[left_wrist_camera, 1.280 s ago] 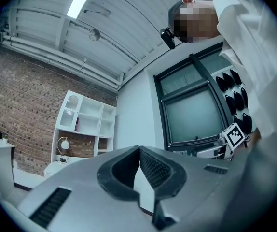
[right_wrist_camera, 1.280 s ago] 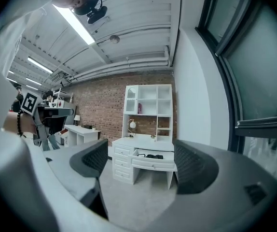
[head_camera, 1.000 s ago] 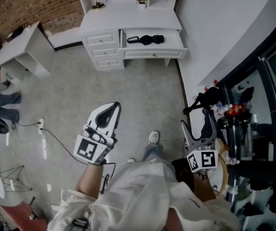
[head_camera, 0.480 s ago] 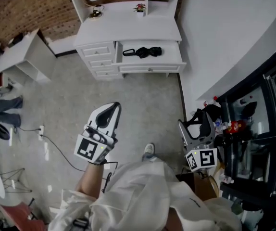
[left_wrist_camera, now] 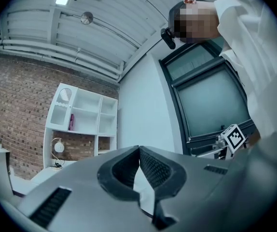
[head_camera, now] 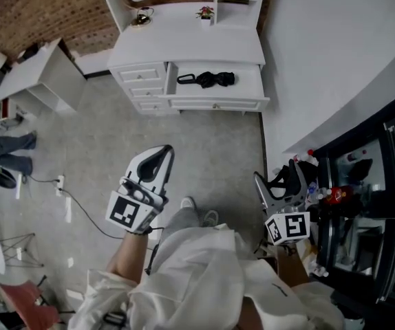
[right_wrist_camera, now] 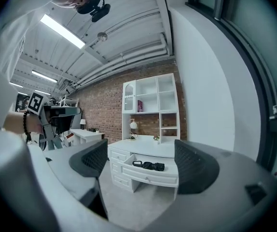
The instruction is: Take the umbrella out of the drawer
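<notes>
One umbrella (head_camera: pixel 208 79), two claws (head_camera: pixel 165 150) (head_camera: pixel 276 172) (and one open drawer (head_camera: pixel 215 104)).

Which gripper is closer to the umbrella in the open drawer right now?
Left, it seems, by the head view. The left gripper hangs over the floor in front of the umbrella; the right gripper is farther back, off to its right.

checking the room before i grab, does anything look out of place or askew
Only the desk's wide drawer stands pulled open, with the black folded umbrella lying inside. A loose cable trails across the floor. Nothing looks spilled or damaged.
</notes>
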Action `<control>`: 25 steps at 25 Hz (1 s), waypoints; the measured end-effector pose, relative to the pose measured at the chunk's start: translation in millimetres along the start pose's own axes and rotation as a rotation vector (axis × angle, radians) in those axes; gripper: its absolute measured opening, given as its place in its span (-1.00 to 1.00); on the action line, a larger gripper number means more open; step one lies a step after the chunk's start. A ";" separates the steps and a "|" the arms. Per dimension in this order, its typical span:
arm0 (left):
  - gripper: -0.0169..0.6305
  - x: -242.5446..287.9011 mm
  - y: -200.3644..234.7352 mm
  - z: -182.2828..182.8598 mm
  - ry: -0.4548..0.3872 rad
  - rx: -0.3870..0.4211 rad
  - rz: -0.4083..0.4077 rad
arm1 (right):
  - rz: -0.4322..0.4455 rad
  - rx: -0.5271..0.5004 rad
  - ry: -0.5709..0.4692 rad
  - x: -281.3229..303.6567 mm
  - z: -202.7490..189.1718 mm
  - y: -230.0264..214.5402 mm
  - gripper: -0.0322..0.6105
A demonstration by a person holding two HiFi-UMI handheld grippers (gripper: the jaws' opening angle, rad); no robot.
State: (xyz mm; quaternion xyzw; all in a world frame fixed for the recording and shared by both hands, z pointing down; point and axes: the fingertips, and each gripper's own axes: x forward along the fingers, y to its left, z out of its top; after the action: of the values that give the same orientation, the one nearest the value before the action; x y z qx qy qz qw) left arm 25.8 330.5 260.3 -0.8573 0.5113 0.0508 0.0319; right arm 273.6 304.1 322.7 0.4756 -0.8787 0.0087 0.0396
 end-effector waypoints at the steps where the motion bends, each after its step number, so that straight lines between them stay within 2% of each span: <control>1: -0.87 4.7 1.9 -1.8 -0.001 0.001 -0.001 | 0.005 -0.002 0.004 4.2 -0.6 -1.9 0.44; 6: -0.87 28.9 10.1 -9.3 -0.014 -0.016 -0.014 | 0.021 -0.020 0.017 20.8 -2.7 -10.3 0.44; 12: -0.87 73.9 36.5 -13.1 -0.043 -0.024 -0.047 | 0.002 -0.037 0.026 58.6 0.8 -30.3 0.44; 25: -0.87 192.5 169.4 -38.0 -0.045 -0.061 -0.082 | -0.022 -0.064 0.035 225.6 20.3 -62.0 0.44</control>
State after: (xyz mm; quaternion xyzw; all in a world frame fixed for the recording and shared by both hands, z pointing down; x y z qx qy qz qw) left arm -30.3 77.8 274.5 -0.8766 0.4733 0.0841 0.0191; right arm 201.4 80.6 318.6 0.4835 -0.8724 -0.0117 0.0703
